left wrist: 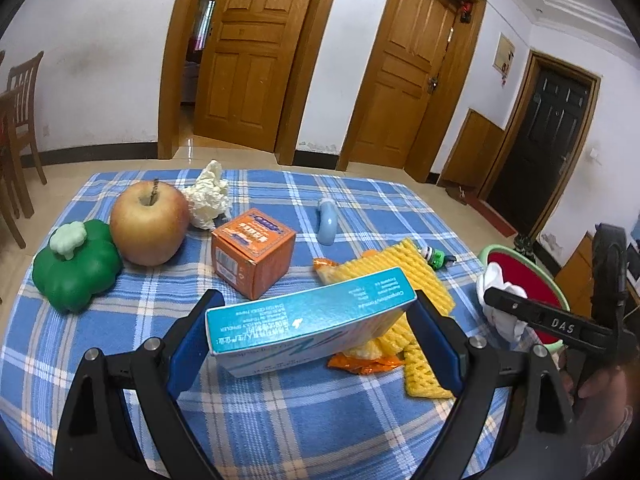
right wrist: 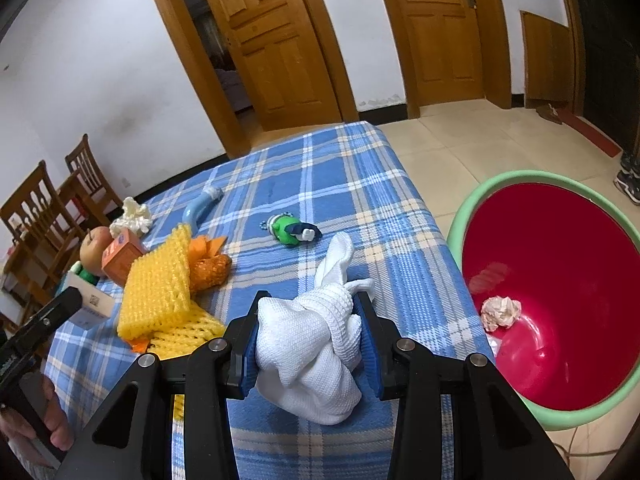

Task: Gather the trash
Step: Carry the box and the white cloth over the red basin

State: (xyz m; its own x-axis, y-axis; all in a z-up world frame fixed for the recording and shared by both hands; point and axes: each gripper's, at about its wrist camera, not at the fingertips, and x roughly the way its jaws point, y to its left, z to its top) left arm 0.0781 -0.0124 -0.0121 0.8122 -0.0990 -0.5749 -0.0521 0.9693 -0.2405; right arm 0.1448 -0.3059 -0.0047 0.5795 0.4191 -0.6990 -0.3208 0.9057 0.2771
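Left gripper clamps teal box; right gripper clamps white cloth.

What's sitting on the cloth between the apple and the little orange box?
A crumpled white paper wad sits just behind the gap between the apple and the orange box, seen in the left wrist view.

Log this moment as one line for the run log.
left gripper: holds teal box | right gripper: holds white cloth | bin: one paper wad

Bare tabletop lies open toward 12 o'clock; yellow foam netting crowds 10 o'clock, and the red bin gapes at 3 o'clock.
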